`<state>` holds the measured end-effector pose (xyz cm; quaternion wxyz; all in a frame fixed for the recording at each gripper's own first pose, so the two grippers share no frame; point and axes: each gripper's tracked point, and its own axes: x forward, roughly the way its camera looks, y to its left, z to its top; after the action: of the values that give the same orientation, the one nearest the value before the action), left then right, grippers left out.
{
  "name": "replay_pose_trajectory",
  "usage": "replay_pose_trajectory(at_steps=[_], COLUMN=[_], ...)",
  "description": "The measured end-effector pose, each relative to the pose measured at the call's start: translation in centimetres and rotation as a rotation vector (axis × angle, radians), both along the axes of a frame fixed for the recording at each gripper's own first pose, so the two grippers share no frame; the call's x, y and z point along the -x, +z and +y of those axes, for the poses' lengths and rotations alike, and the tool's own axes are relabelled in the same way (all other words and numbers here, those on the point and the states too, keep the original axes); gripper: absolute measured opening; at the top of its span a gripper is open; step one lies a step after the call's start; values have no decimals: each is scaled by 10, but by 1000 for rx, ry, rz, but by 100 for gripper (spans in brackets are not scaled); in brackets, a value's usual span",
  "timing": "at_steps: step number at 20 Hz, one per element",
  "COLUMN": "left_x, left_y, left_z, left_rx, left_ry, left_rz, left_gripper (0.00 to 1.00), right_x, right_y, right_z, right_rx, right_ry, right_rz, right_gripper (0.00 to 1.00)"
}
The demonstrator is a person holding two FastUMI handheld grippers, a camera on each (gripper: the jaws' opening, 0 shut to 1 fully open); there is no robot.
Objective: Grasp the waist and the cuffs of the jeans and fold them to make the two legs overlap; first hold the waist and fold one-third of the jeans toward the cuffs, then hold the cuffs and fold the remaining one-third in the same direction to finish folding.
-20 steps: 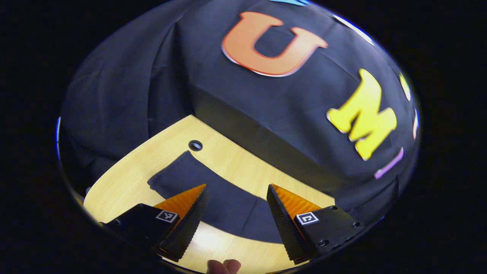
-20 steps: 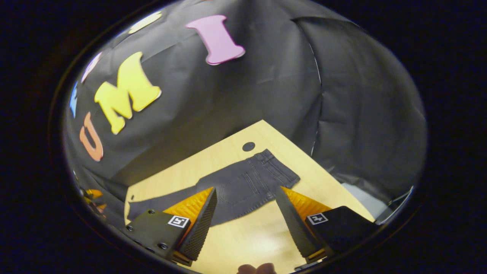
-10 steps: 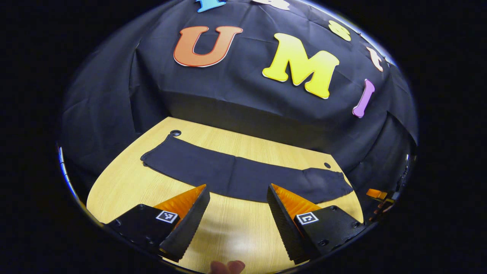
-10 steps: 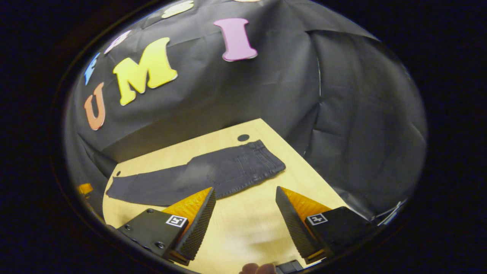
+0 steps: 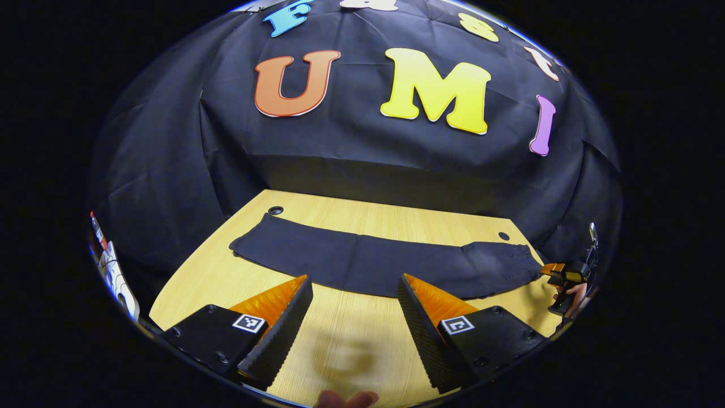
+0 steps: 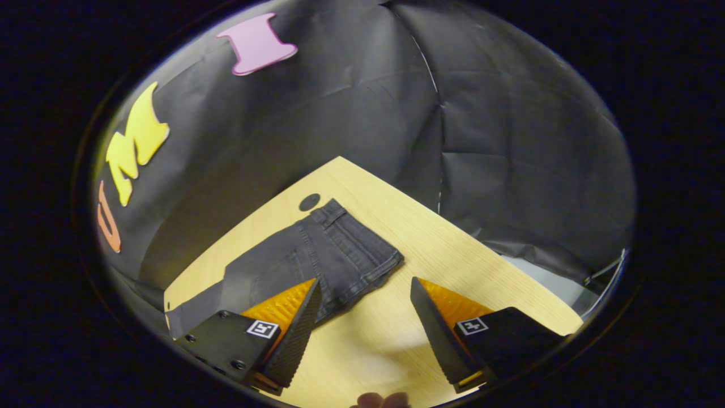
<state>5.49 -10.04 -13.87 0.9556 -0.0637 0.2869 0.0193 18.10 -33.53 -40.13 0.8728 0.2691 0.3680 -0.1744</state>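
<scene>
The jeans [image 5: 385, 266] lie flat along the far side of the wooden table [image 5: 351, 345], stretched out lengthwise with the two legs already overlapping in one long dark strip. In the left gripper view the cuffs [image 5: 249, 243] are at the left end, close to a small round hole [image 5: 276, 210] in the tabletop, and the waist [image 5: 510, 266] is at the right end, near a second hole [image 5: 503, 236]. The left claw [image 5: 354, 294] hangs above bare table on the near side of the jeans, its jaws spread wide with nothing between them. At the right edge of that view the other gripper [image 5: 563, 275] and the hand [image 5: 573, 292] holding it sit just beside the waist. In the right gripper view the waist [image 6: 362, 238] with its seams and belt loops lies ahead and slightly left, next to a hole [image 6: 309, 202] in the table [image 6: 453, 238]. The right claw [image 6: 365, 297] is also wide apart and holds nothing; its left finger [image 6: 291, 323] overlaps the near edge of the denim in the view, though whether it touches the cloth cannot be told.
</scene>
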Motion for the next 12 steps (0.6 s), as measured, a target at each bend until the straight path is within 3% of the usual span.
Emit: replay_pose_trajectory(at_steps=[3,8,10,12], left_x=[1,4,9,16], left_y=[-2,-6,-7,-10], left_z=[0,9,15,23], left_rx=[-34,-33,-26,-24], left_ry=[-2,30,51,70], left_rz=[15,31,37,46], left_gripper=[97,100,96,96], right_x=[-19,-43,-44,-49], right_y=[-13,-22,-21,-20], right_z=[-4,-4,-4,-1], right_rx=[-17,52,114,134], right_ry=[-30,7,47,69], right_rz=[3,-10,3,10], right_gripper=[98,98,98,84])
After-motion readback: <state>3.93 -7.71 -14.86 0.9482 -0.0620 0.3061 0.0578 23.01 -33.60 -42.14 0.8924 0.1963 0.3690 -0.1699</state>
